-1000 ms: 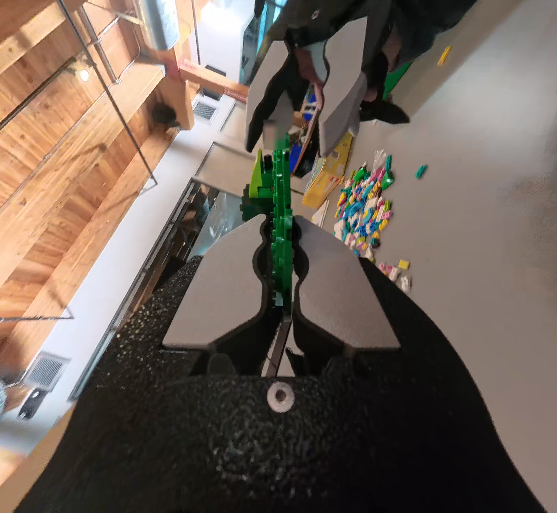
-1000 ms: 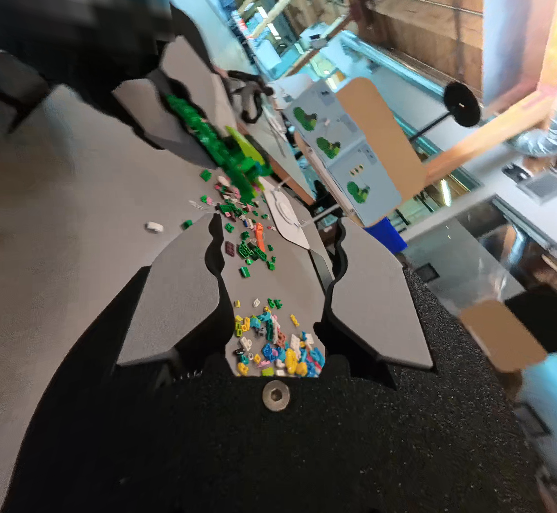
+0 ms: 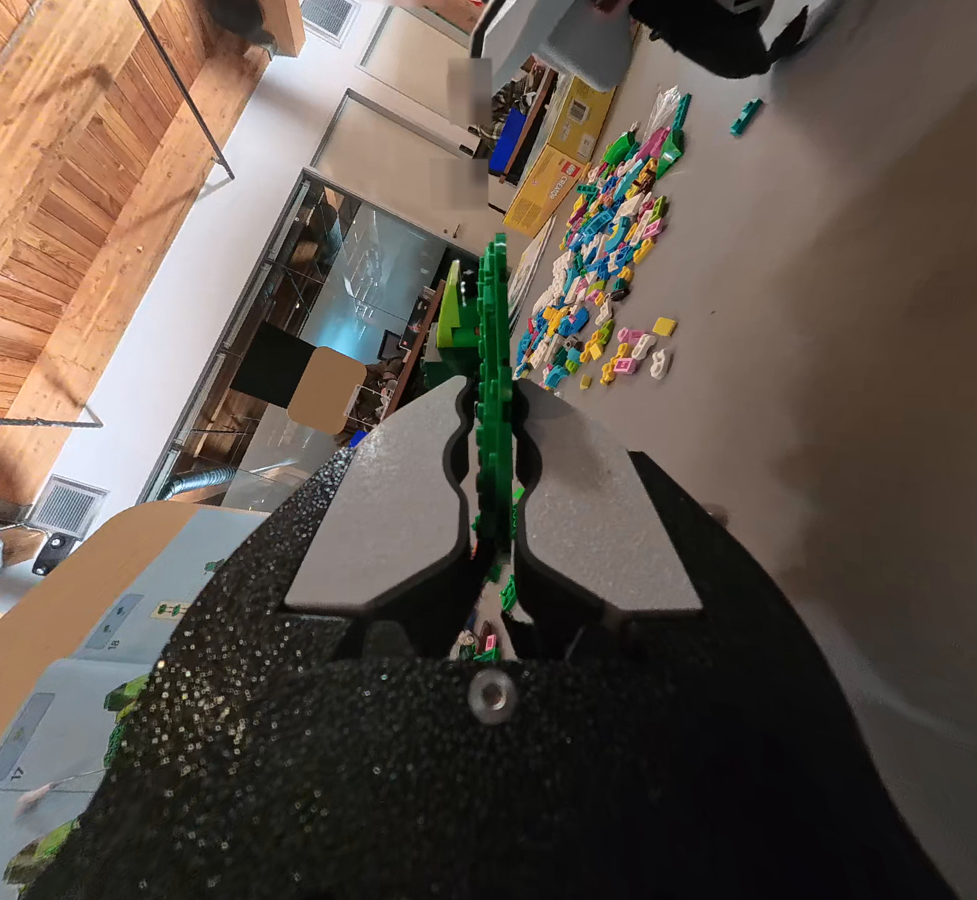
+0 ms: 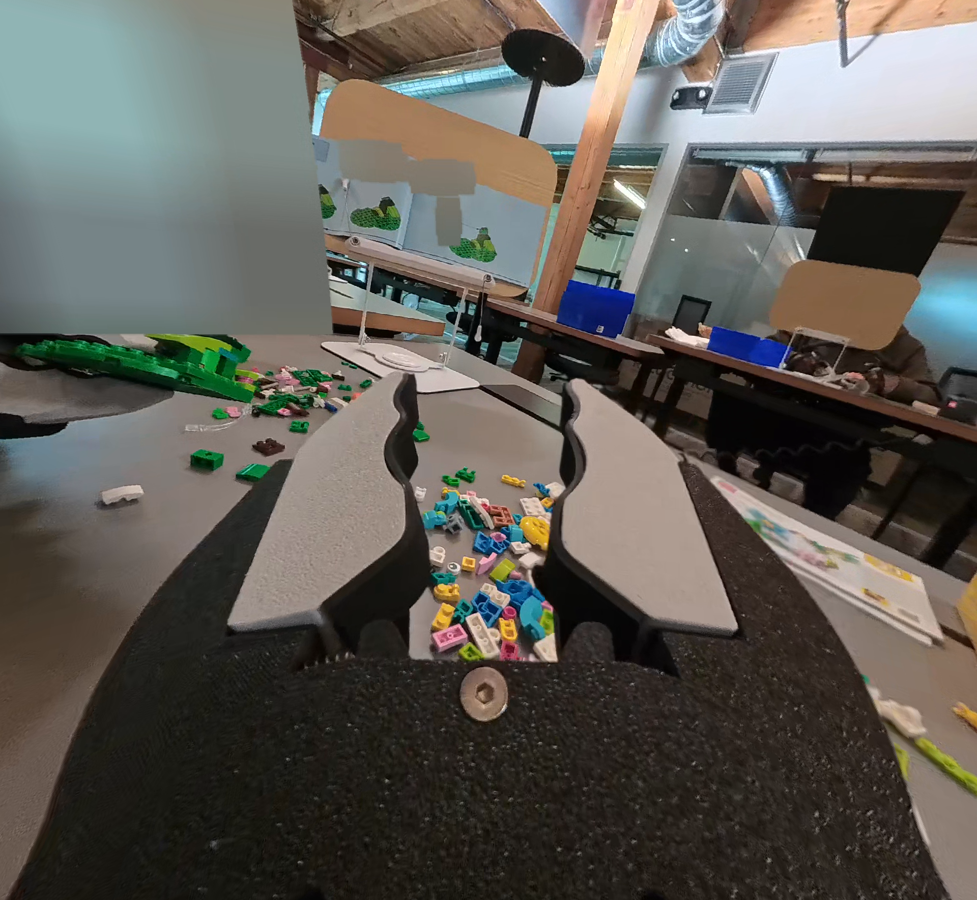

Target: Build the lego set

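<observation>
Jaws first: your left gripper (image 3: 494,457) is pinched on the green baseplate assembly (image 3: 494,341), held edge-on above the desk (image 3: 819,293); your right gripper (image 4: 489,457) hangs with jaws spread and nothing between them, over the pastel brick pile (image 4: 489,573).

Desk — grey, carrying all loose stock. The instruction booklet on a clear stand (image 4: 433,219) sits at the far edge, a second booklet (image 4: 825,563) lies flat to the right, and a yellow box (image 3: 560,171) lies beyond the pile.

Green baseplate assembly — in the right wrist view it shows at the far left (image 4: 132,359), with a scatter of green bricks (image 4: 296,393) just beside it. It is lifted clear of the desk, so it appears to depend wholly on the left grip.

Step in hand, as judged: selecting the next piece. Keep the left grip steady and the plate level; lower the right jaws over a single brick at the pile's edge — not the middle — so neighbours do not wedge in. Small strays such as the white piece (image 4: 121,494) are easier targets.
</observation>
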{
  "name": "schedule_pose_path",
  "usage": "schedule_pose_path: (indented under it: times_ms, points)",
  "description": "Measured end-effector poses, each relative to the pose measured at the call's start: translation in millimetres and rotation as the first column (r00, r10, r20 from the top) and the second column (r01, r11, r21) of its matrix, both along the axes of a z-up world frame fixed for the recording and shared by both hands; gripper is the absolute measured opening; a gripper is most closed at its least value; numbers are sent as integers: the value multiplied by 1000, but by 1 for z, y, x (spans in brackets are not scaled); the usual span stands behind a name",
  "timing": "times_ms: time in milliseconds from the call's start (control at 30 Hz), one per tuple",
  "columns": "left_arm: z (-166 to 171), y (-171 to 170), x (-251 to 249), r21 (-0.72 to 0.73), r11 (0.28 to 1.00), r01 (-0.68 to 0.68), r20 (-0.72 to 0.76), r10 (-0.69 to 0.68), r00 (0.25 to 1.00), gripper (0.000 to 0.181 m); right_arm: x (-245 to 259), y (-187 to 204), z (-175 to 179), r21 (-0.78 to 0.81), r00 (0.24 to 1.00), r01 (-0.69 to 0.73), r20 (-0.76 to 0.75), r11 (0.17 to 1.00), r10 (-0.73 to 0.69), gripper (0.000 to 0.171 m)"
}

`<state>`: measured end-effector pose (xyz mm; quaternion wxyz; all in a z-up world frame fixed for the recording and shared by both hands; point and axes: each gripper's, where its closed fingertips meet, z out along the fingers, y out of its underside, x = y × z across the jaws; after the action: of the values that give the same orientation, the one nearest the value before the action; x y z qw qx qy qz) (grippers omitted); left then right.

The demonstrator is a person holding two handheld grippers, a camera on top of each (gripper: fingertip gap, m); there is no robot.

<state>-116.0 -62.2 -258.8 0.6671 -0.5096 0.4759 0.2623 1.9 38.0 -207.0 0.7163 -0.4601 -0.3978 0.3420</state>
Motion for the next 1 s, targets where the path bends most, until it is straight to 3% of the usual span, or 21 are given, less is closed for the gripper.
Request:
schedule_pose_path:
  times_ms: [167, 633, 1000]
  points:
    - [0, -2, 3, 10, 1000, 14, -11, -14, 1000, 12, 1, 7, -3, -60, 1000, 7, -3, 998, -8, 48]
    - [-3, -4, 7, 10, 999, 35, -34, -35, 999, 12, 0, 7, -5, -29, 999, 26, 29, 999, -25, 45]
    - [-32, -15, 37, 0, 995, 98, -299, -93, 950, 11, -6, 6, -15, 25, 992, 44, 115, 999, -46, 36]
